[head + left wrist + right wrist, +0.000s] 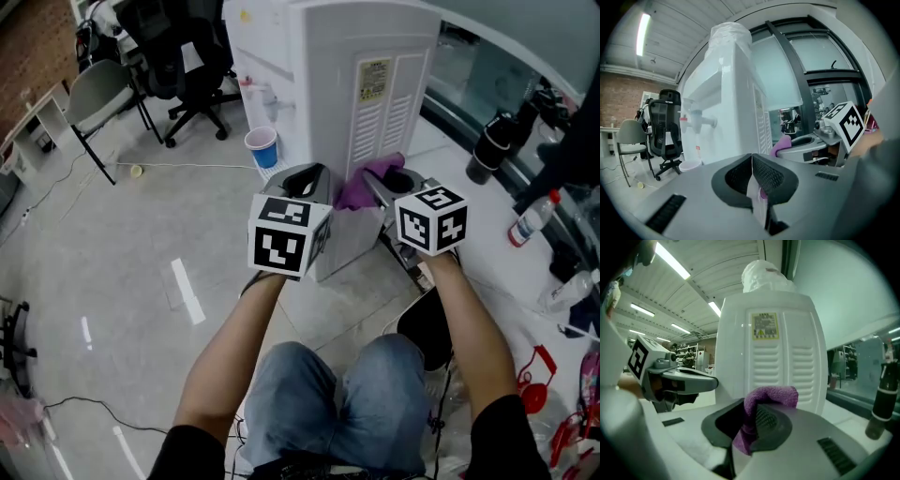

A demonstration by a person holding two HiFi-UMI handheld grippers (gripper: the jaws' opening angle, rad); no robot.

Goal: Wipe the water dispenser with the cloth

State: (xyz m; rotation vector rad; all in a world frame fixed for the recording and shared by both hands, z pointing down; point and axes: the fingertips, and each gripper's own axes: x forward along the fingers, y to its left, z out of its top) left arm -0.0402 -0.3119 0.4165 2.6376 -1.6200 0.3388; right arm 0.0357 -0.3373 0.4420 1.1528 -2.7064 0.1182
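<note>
The white water dispenser (pixel 375 84) stands just ahead, its vented side with a yellow label facing me; it fills the left gripper view (pixel 726 93) and the right gripper view (pixel 768 362). My right gripper (pixel 382 180) (pixel 752 416) is shut on the purple cloth (pixel 361 187) (pixel 771 394), which bunches over the jaw tips a short way off the vented panel. My left gripper (pixel 309 173) (pixel 752 157) hovers beside it on the left, jaws shut with their tips touching. A sliver of purple shows low in the slit. The cloth (pixel 782 142) also shows from the left.
A blue paper cup (pixel 262 147) sits under the dispenser's taps. A black office chair (pixel 178 56) and a grey chair (pixel 94 89) stand behind on the left. On the white counter (pixel 469 234) at right stand a black bottle (pixel 492 145) and a spray bottle (pixel 532 217).
</note>
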